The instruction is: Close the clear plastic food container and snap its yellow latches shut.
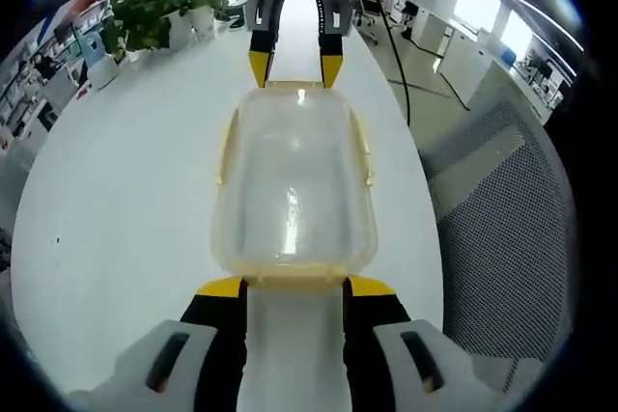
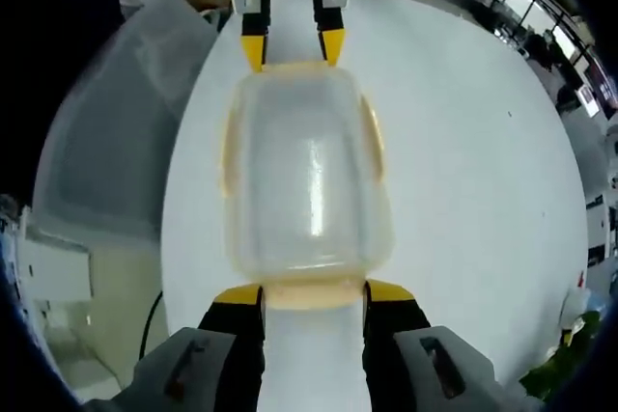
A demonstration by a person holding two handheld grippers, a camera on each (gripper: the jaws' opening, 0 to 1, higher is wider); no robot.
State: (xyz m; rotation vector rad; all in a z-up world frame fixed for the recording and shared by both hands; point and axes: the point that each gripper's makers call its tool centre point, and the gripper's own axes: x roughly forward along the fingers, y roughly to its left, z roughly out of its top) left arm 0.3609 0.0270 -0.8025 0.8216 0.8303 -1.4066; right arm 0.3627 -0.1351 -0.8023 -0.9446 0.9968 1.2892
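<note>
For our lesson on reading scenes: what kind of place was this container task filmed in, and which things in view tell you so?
Most likely an open-plan office. The container sits on a large white table, with a mesh office chair beside it, potted plants at the far end, and rows of desks by bright windows behind.

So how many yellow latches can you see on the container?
4. On the clear container, one latch on each long side, and one at each short end: near the left tool, near the right tool.
</note>
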